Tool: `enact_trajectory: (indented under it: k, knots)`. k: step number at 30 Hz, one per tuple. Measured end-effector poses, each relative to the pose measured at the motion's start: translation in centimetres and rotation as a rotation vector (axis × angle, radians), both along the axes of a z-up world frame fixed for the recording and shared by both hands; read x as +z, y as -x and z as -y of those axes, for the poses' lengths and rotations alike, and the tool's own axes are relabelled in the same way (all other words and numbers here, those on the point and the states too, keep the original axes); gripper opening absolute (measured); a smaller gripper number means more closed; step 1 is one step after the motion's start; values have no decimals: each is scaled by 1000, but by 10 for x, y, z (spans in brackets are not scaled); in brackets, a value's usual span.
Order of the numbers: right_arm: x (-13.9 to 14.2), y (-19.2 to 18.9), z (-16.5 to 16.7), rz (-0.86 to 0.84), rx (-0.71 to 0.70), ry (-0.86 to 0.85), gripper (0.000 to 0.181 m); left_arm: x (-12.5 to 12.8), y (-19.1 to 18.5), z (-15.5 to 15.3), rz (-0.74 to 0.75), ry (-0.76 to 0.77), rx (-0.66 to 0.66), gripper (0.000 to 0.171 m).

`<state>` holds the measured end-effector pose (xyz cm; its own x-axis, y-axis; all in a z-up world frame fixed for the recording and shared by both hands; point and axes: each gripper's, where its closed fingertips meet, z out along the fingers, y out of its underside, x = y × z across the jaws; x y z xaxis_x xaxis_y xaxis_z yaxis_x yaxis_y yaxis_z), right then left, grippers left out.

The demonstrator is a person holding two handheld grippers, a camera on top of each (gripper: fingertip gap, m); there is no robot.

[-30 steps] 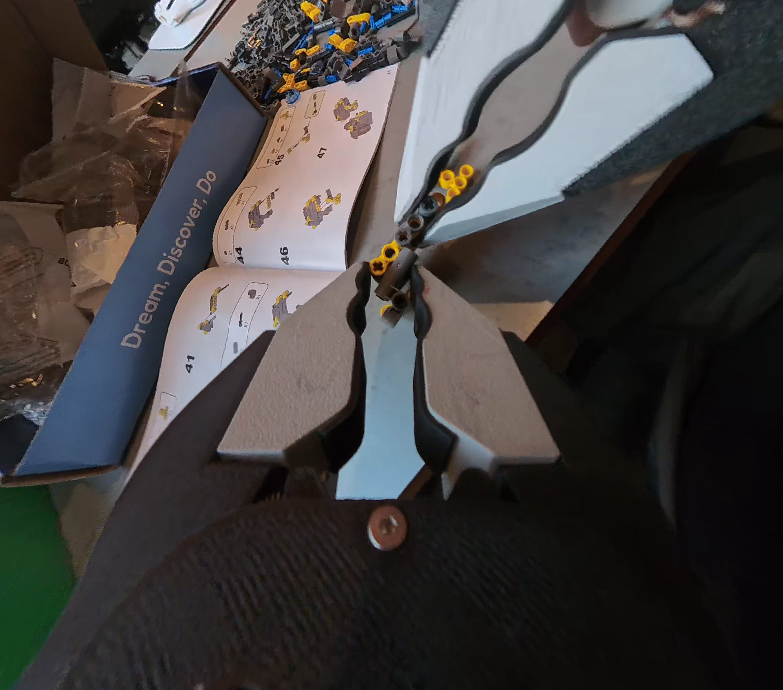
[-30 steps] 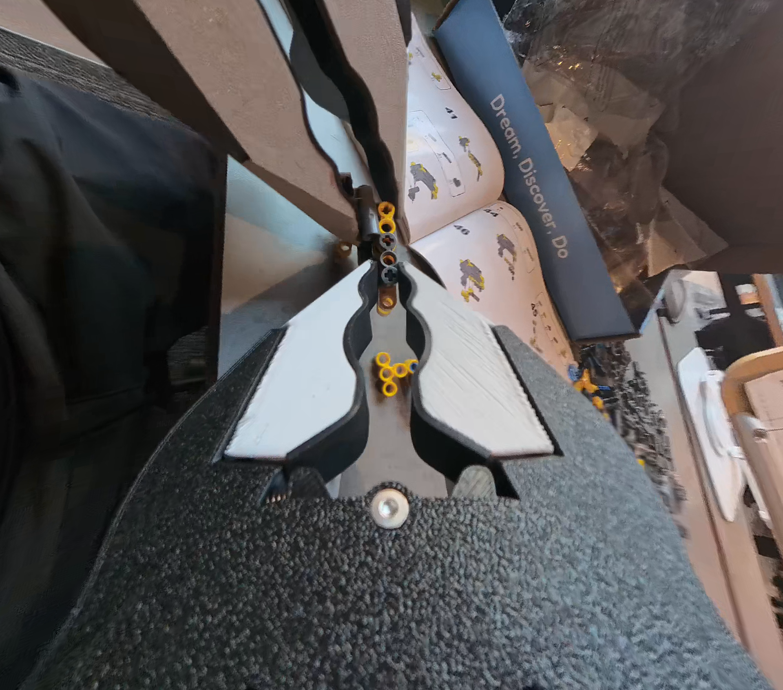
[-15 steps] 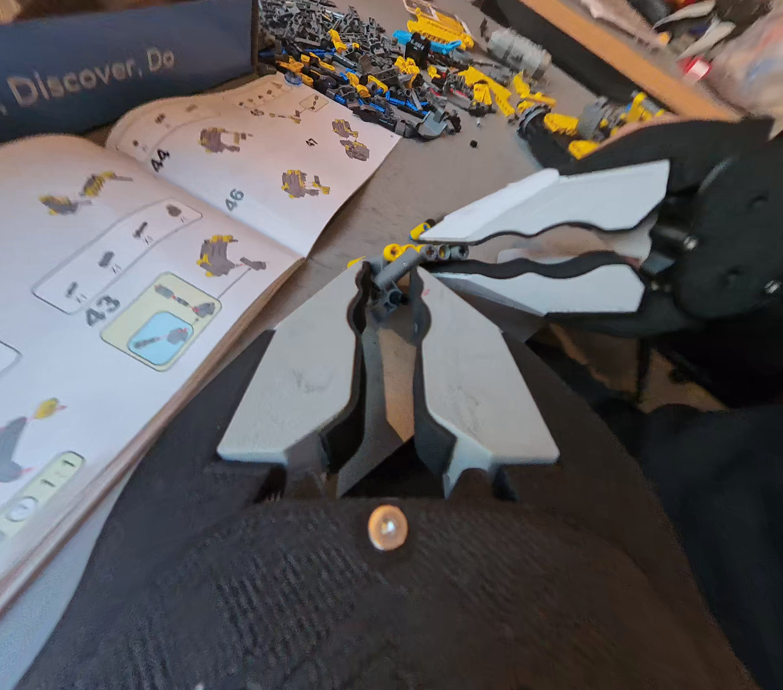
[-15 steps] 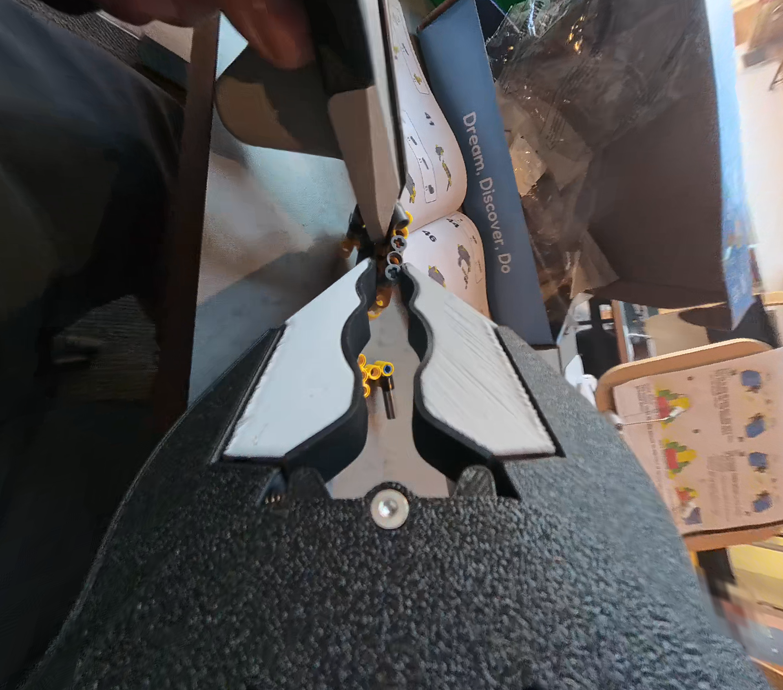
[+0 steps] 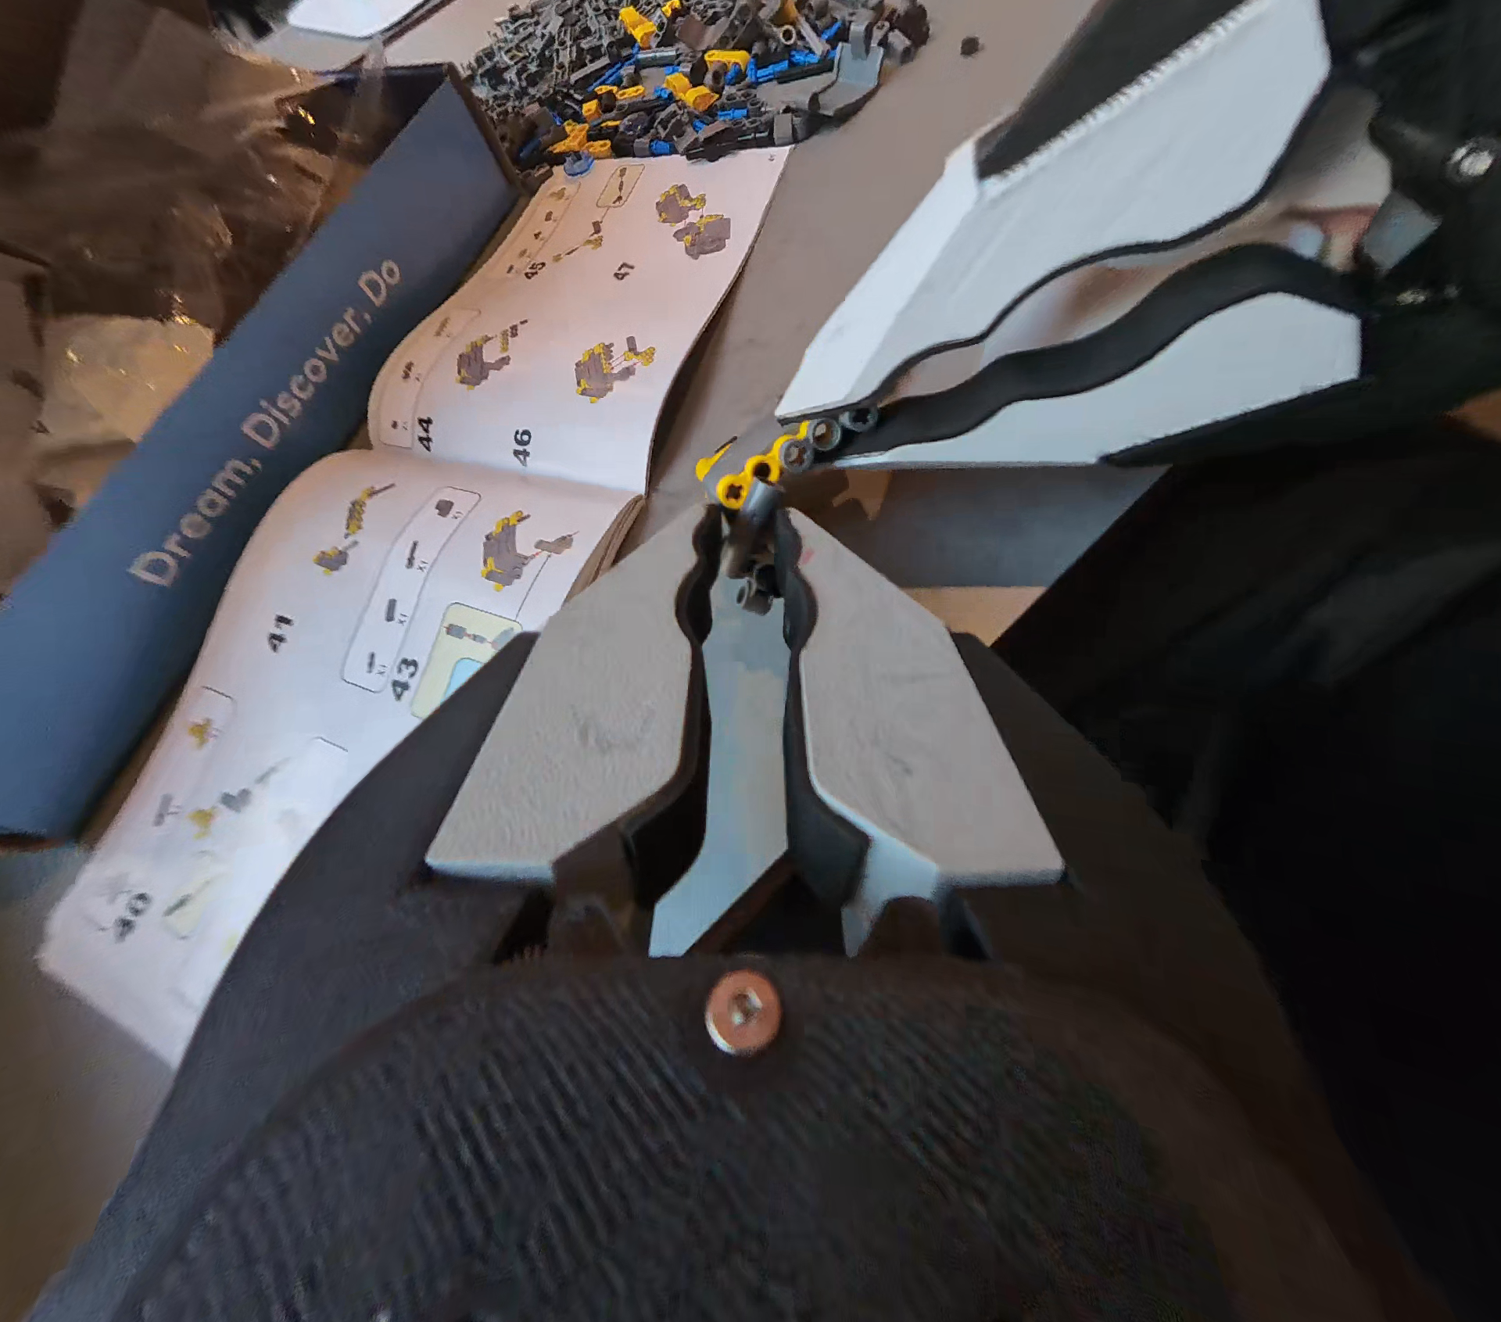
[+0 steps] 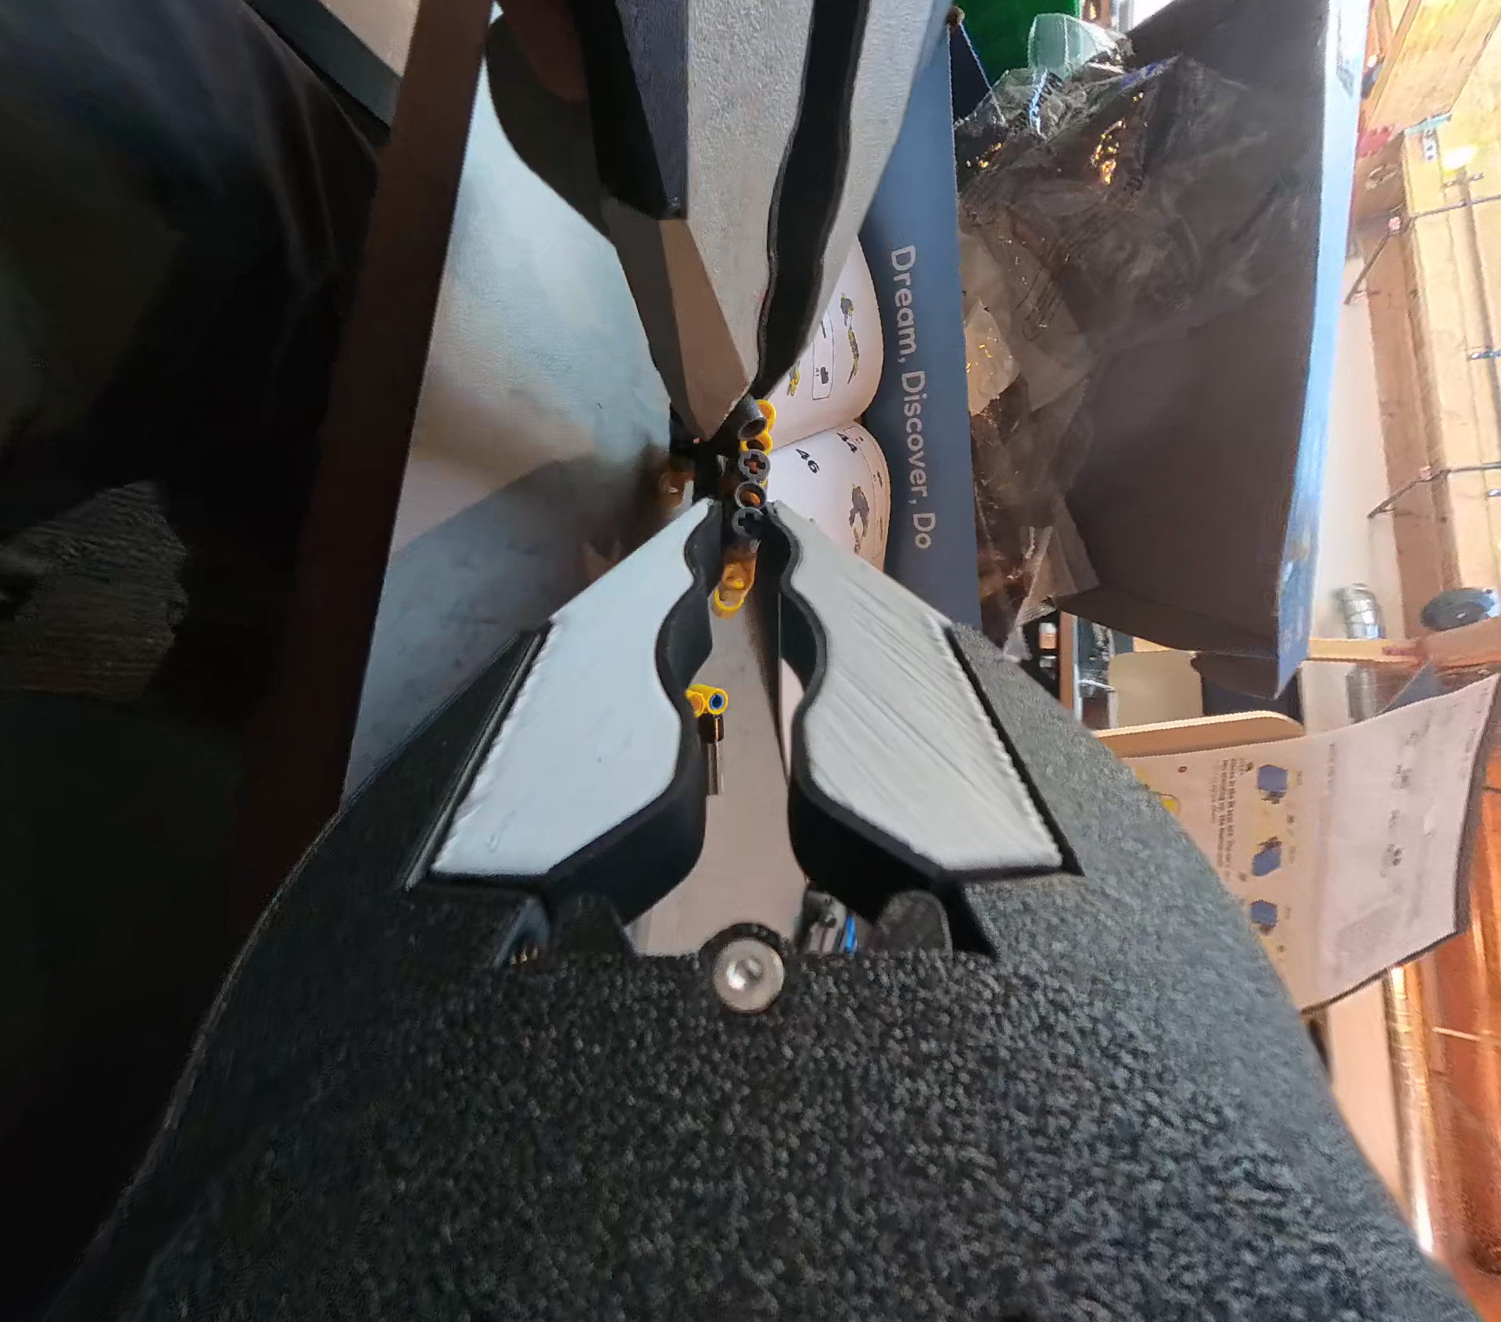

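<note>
My left tongs [image 5: 749, 536] and right tongs [image 5: 820, 438] each pinch an end of one small grey-and-yellow brick assembly [image 5: 767, 475] above the desk [image 5: 845, 203] edge; a twist could, I judge, snap it apart, dropping pieces floorward.

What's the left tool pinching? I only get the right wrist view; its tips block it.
Observer: The left tool is shut on a grey connector that runs back between its fingers.
Operator: Touching the beam?
Observer: Yes, it meets the beam at its yellow end; the right tool is shut on the grey end.
Operator: Spare parts?
Observer: A loose parts pile lies on the table beyond the open booklet, outside your frame.
</note>
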<state>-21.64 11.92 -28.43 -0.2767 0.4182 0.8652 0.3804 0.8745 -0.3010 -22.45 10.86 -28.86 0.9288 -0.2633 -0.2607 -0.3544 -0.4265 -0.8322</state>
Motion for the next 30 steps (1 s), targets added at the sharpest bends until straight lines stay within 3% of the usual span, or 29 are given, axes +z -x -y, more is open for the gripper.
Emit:
enact_trajectory:
  k: [2,8,11,14,18,22,27,30]
  knots:
    - [0,-1,2,5,13,-30,8,0,0,2,-18,-10,0,8]
    - [-1,-1,4,0,22,-88,8,0,2,5,525,24,42,8]
    - [-2,-2,7,-3,40,-126,8,-3,3,7,708,50,55,7]
    - [-2,-1,7,-17,49,-174,8,-5,2,7,777,72,61,9]
    - [-3,-3,11,-42,86,-190,7,11,1,6,905,24,33,10]
    - [4,-4,5,-94,82,-160,7,20,14,9,838,-23,22,17]
    - [10,-6,4,-119,92,-151,7,13,10,11,565,18,-8,38]
    - [2,-6,12,-105,114,-166,7,8,-1,9,517,34,-41,18]
